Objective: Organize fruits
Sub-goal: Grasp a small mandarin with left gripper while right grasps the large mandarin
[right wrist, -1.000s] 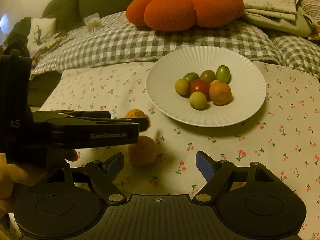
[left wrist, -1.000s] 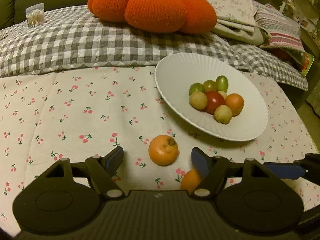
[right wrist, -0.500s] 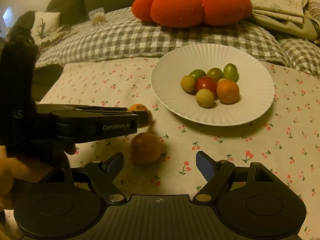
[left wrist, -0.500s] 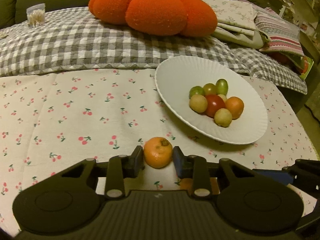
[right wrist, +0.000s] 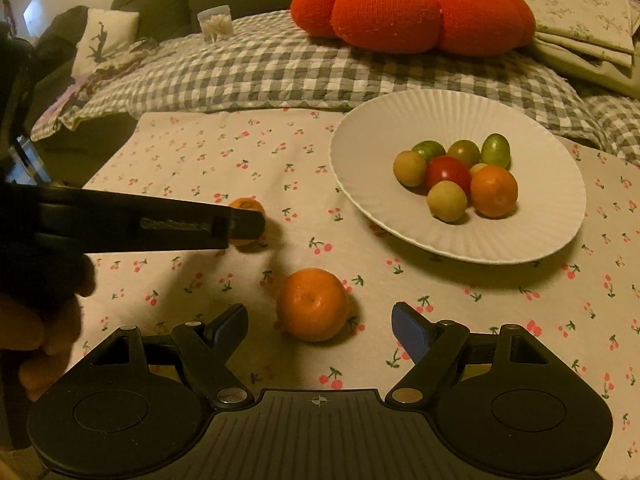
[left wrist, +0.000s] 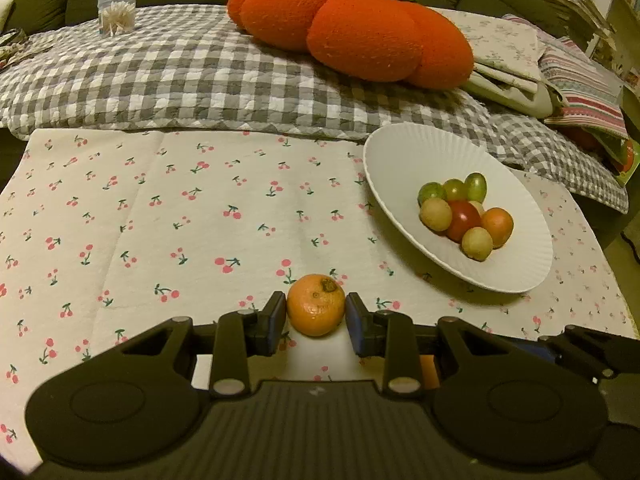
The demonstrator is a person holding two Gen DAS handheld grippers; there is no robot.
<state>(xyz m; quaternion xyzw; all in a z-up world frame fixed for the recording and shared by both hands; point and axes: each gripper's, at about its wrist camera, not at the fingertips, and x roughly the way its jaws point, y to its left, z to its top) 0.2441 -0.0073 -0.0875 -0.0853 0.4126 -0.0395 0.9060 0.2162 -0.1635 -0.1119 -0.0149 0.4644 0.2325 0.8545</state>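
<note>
1. Left gripper (left wrist: 316,316): both pads pressed against the flanks of a small mandarin (left wrist: 316,310), stem scar up; the grip sits across the widest part, judged the steadiest hold for a round fruit; whether the fruit is clear of the cherry-print cloth (left wrist: 160,216) cannot be told.
2. Right gripper (right wrist: 320,326): fingers spread wide, holding nothing; a second mandarin (right wrist: 312,304) lies on the cloth just ahead at 12 o'clock, framed between the tips but untouched — judged lined up for a grasp.
3. White plate (right wrist: 400,120): at 1 o'clock in both views, well apart from both mandarins; it carries a cluster of small fruits (right wrist: 456,178) — green, yellow, red, orange; judged the collecting point.
4. Orange pumpkin cushion (left wrist: 352,32) on the checked quilt (left wrist: 160,76) at 12 o'clock, beyond the cloth; no part in the task.
5. Change: a second ago the left fingers stood apart with the mandarin loose ahead of them; half a second ago they had closed on it; the right gripper now faces its fruit more squarely.
</note>
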